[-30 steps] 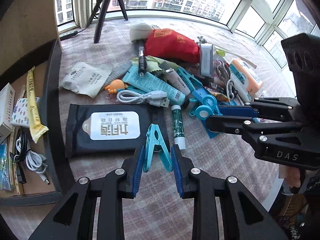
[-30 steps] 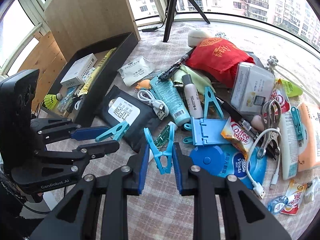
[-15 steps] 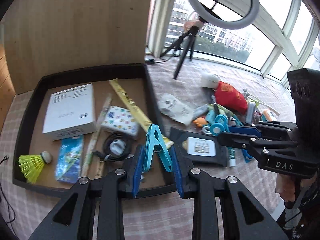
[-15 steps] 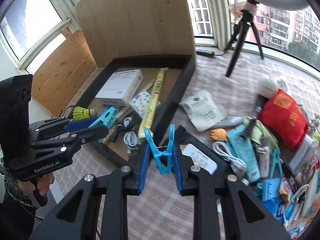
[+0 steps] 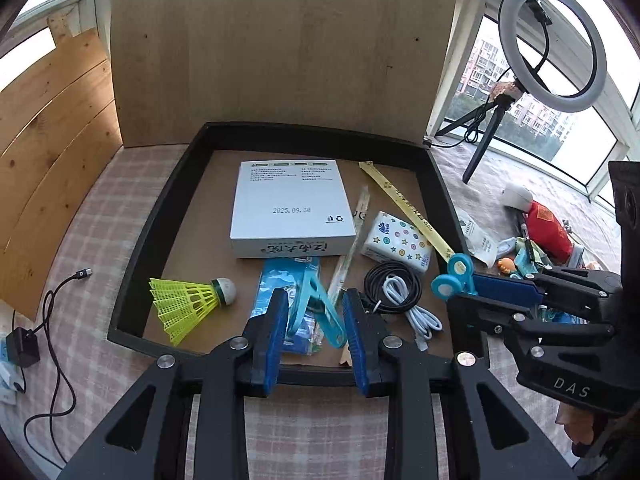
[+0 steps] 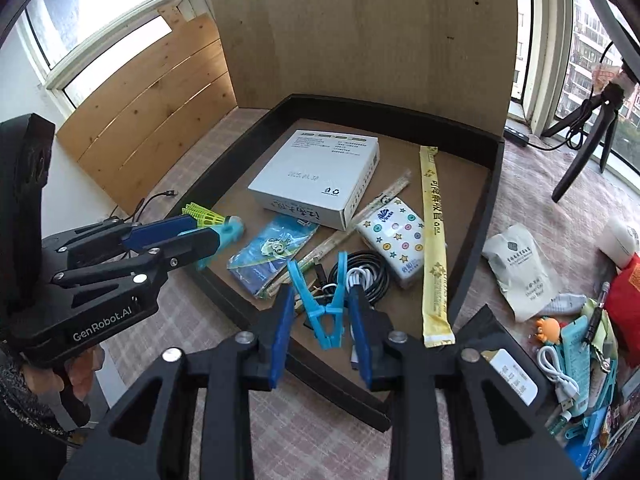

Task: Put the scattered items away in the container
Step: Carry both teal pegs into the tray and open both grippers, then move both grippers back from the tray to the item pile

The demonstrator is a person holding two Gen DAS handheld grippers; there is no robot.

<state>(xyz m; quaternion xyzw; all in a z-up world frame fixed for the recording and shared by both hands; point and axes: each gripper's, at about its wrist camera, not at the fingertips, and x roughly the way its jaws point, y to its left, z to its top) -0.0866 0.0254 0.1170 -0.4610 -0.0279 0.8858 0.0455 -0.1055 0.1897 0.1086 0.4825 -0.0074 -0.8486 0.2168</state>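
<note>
The container is a shallow black tray (image 5: pixel 168 196) (image 6: pixel 492 184) with a brown floor. My left gripper (image 5: pixel 314 320) is over the tray's near edge, jaws parted, with a teal clothespin (image 5: pixel 316 304) tilted loose between them. It also shows in the right wrist view (image 6: pixel 208 236). My right gripper (image 6: pixel 322 316) is over the tray's front, jaws parted, and a blue clothespin (image 6: pixel 326 304) sits between them without clear pad contact. In the left wrist view the right gripper (image 5: pixel 460 280) shows the clip's round ends.
In the tray lie a white box (image 5: pixel 292 208), a yellow shuttlecock (image 5: pixel 184 300), a tissue pack (image 5: pixel 396 240), coiled cables (image 5: pixel 394 284), a yellow sachet (image 6: pixel 434 248) and a blue packet (image 6: pixel 272 252). Scattered items (image 6: pixel 568 332) lie right of the tray. A wooden board (image 5: pixel 280 48) stands behind it.
Both grippers swung left from the scattered pile to over the tray. Both sets of jaws have widened, and the clothespins now sit loose between them.
</note>
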